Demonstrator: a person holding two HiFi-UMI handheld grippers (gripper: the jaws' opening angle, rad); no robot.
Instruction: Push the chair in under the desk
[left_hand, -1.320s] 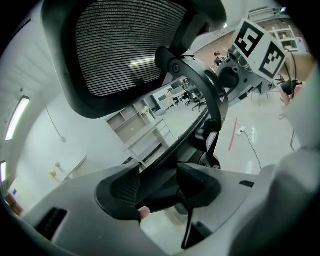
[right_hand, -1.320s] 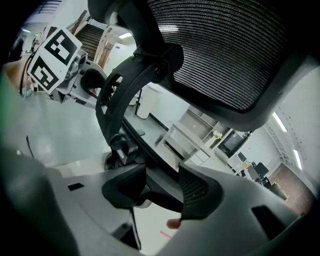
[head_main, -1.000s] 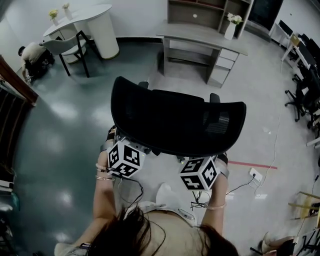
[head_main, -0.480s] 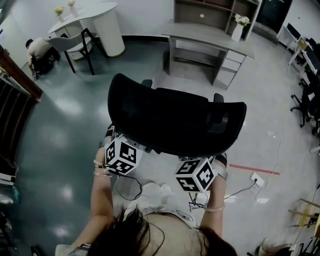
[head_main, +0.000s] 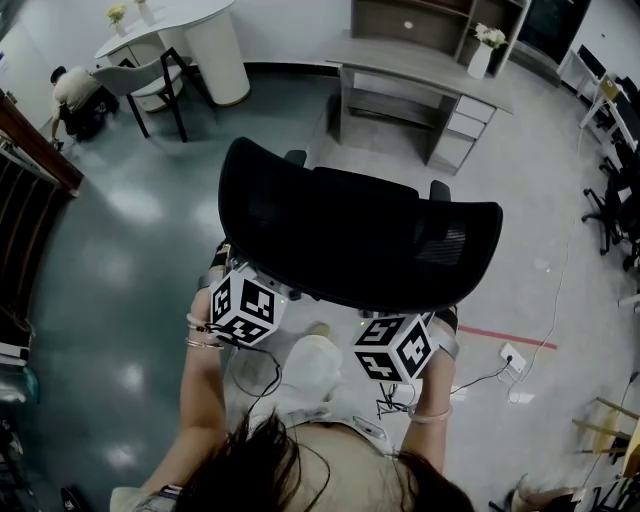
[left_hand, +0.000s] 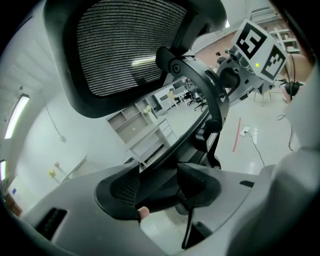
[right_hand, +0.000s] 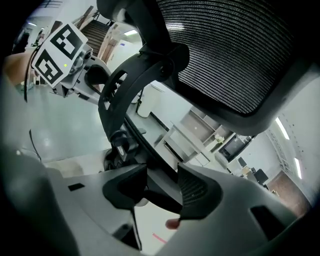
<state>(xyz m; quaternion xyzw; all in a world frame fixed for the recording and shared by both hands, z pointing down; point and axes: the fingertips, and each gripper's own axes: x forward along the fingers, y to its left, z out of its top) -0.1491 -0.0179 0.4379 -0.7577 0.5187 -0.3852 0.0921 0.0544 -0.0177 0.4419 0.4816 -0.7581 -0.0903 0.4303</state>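
Observation:
A black mesh-backed office chair (head_main: 355, 235) stands on the floor, its back towards me. The grey desk (head_main: 420, 62) with drawers is a short way beyond it, with floor between them. My left gripper (head_main: 248, 300) grips the lower left edge of the chair back. In the left gripper view the black back frame (left_hand: 165, 165) runs between the pads of the left gripper (left_hand: 157, 182). My right gripper (head_main: 395, 345) holds the lower right edge. Its pads in the right gripper view (right_hand: 162, 187) close on the same frame (right_hand: 150, 165). The chair's seat is hidden under its back.
A shelf unit (head_main: 420, 20) stands behind the desk, and a vase of flowers (head_main: 483, 55) sits on the desk's right end. A white round table (head_main: 205, 35) and a dark chair (head_main: 150, 85) are far left. Cables and a power strip (head_main: 512, 352) lie at the right.
The chair and both grippers have shifted slightly forward, towards the desk. A leg of the person now shows on the floor below the chair back.

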